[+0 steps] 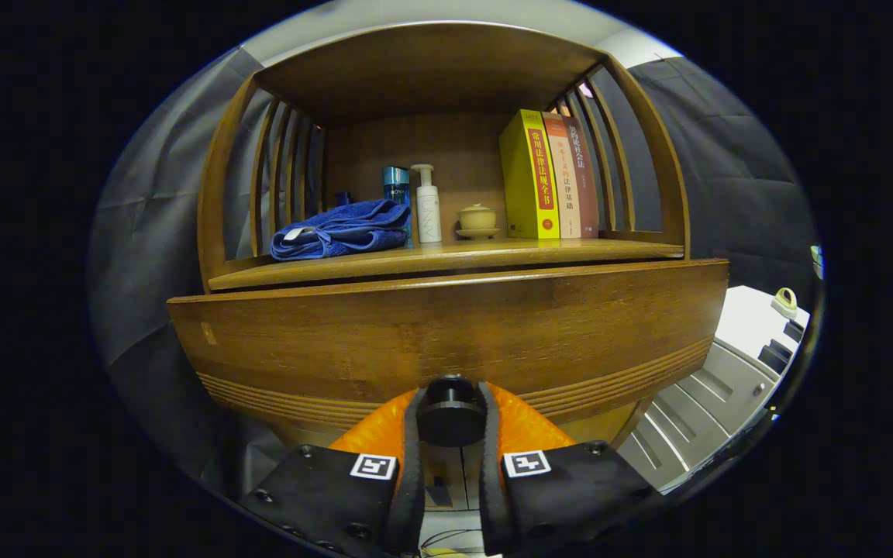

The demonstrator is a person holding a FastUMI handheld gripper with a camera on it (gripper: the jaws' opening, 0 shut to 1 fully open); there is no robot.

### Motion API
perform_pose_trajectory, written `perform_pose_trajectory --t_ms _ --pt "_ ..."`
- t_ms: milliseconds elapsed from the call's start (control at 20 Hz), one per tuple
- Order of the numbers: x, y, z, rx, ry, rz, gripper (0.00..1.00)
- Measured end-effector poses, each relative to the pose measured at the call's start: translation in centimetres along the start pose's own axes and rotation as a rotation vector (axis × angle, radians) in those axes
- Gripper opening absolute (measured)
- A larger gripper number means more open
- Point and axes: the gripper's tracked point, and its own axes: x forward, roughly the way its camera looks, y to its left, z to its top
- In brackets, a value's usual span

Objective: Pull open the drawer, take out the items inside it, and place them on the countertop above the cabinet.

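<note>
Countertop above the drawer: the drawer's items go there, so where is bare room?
Bare wood runs along the countertop front edge, widest ahead of the books. Towel, bottles and lidded cup crowd left and middle. The claw grips the drawer knob.

The drawer (446, 333) has a wide front of brown wood, with a band of fine grooves along its lower edge. Its round dark knob (450, 411) sits at the middle of that lower edge, between the jaws of the gripper (450, 422), whose 2 fingers close on either side of it. Just above the drawer front runs the tabletop (570, 252) of the cabinet, a wooden surface under a slatted hutch.
</note>
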Motion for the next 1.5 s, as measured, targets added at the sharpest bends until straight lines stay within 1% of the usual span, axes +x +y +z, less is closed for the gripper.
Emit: perform_pose_trajectory --t_ms 150,300,750,850,1000,1250,1500 --pt "-1.8 -0.2 -0.4 -0.019 0.006 0.011 0.37" --pt "-3.4 -0.2 -0.7 -0.007 0.019 0.02 0.37" --pt "-6.7 -0.3 -1.6 0.006 0.027 0.004 0.37" --pt "-7.1 -0.4 -1.6 0.018 0.026 0.002 0.37" --pt "-7.4 -0.4 -1.7 -0.004 0.021 0.0 0.37" --pt "-7.7 -0.4 -2.0 -0.007 0.023 0.006 0.37" --pt "-8.3 -0.7 -2.7 -0.008 0.011 -0.004 0.37"
